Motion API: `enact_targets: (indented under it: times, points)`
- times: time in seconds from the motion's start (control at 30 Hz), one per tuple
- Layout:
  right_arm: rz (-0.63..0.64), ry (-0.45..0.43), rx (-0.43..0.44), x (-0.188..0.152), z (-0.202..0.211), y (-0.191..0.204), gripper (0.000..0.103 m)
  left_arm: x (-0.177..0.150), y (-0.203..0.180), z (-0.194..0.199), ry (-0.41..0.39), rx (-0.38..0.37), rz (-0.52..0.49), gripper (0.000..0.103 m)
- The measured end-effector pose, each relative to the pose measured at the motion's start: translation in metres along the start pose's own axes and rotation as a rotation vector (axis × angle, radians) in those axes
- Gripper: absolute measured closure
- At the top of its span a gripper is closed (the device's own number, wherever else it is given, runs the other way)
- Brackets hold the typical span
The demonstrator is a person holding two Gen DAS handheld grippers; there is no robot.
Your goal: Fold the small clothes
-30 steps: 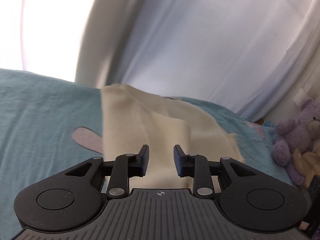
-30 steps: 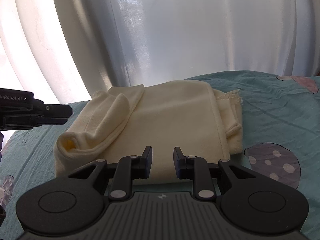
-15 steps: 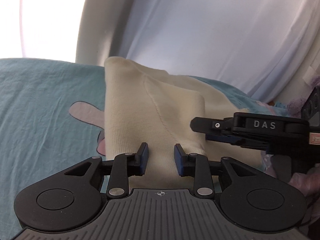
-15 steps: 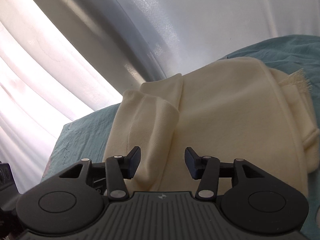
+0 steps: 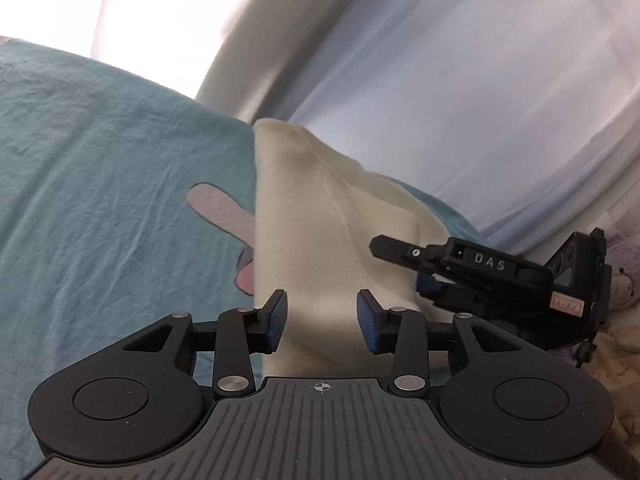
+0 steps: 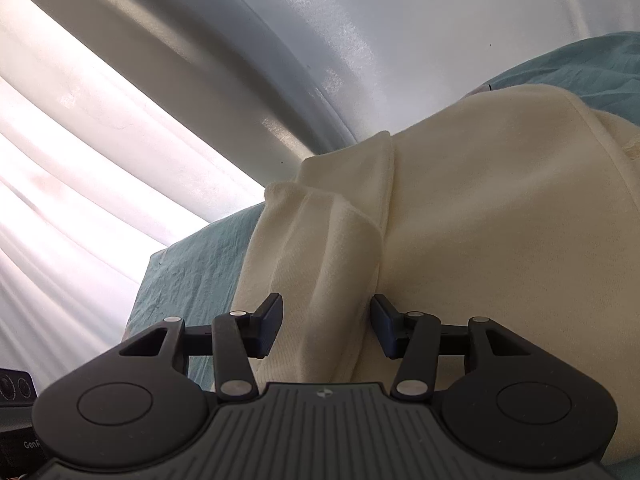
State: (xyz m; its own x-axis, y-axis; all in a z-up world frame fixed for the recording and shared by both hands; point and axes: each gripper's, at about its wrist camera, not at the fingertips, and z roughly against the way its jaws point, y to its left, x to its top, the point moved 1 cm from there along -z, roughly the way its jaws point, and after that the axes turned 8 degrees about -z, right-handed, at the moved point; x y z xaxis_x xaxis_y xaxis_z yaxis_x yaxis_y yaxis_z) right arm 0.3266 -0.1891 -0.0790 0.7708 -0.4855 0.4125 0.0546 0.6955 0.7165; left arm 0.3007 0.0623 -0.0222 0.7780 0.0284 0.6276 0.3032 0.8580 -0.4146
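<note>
1. Two grippers, both with jaws apart. Left gripper (image 5: 322, 318) straddles the near edge of the cream garment (image 5: 320, 240), blue pads (image 5: 276, 322) on either side of the cloth, not pressing it. Right gripper (image 6: 326, 324) is open wider, its fingers either side of a raised fold of the cream garment (image 6: 480, 220); grip contact cannot be confirmed.
2. Versus 0.5 s ago: left jaws are spread slightly wider; right gripper, seen from the left wrist (image 5: 472, 268), sits a little higher over the garment's right side. Right view is closer in on the fold.
3. Garment lies partly folded on the teal bedsheet (image 5: 100, 180), which carries a pink-grey print (image 5: 224, 216).
4. White curtains (image 6: 280, 40) hang behind the bed, backlit. Purple plush toy (image 5: 624, 276) at far right edge.
</note>
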Motion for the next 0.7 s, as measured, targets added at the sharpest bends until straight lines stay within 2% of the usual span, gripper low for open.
enact_targets:
  times: [0.1, 0.17, 0.2, 0.23, 0.27, 0.3, 0.4, 0.5, 0.63, 0.7]
  points:
    - [-0.007, 0.008, 0.014, 0.002, -0.006, 0.001, 0.054, -0.01, 0.003, -0.007, 0.058, 0.007, 0.01, 0.061]
    - [-0.006, 0.014, 0.025, 0.002, -0.011, 0.003, 0.055, -0.016, -0.001, -0.007, 0.067, 0.002, -0.003, 0.061]
    - [0.009, 0.01, 0.018, 0.002, -0.013, 0.005, 0.063, -0.018, -0.005, -0.006, 0.066, 0.002, -0.016, 0.061]
    - [0.038, 0.002, -0.003, 0.0, -0.014, 0.008, 0.078, -0.02, -0.008, -0.005, 0.067, 0.005, -0.028, 0.06]
    - [0.069, -0.008, -0.025, -0.001, -0.014, 0.012, 0.085, -0.022, -0.011, -0.006, 0.073, 0.013, -0.041, 0.059]
    - [0.11, -0.023, -0.044, -0.003, -0.012, 0.016, 0.087, -0.023, -0.014, -0.008, 0.081, 0.022, -0.052, 0.058]
    - [0.256, -0.083, -0.088, -0.008, 0.001, 0.034, 0.09, -0.025, -0.021, -0.006, 0.094, 0.036, -0.08, 0.058]
    - [0.324, -0.157, -0.105, -0.006, 0.028, 0.042, 0.09, -0.026, -0.028, -0.008, 0.1, 0.025, -0.102, 0.057]
    - [0.335, -0.244, -0.155, 0.004, 0.068, 0.024, 0.09, -0.027, -0.041, -0.02, 0.13, 0.012, -0.128, 0.057]
    - [0.332, -0.278, -0.223, 0.01, 0.082, 0.006, 0.09, -0.03, -0.047, -0.03, 0.151, 0.006, -0.139, 0.057]
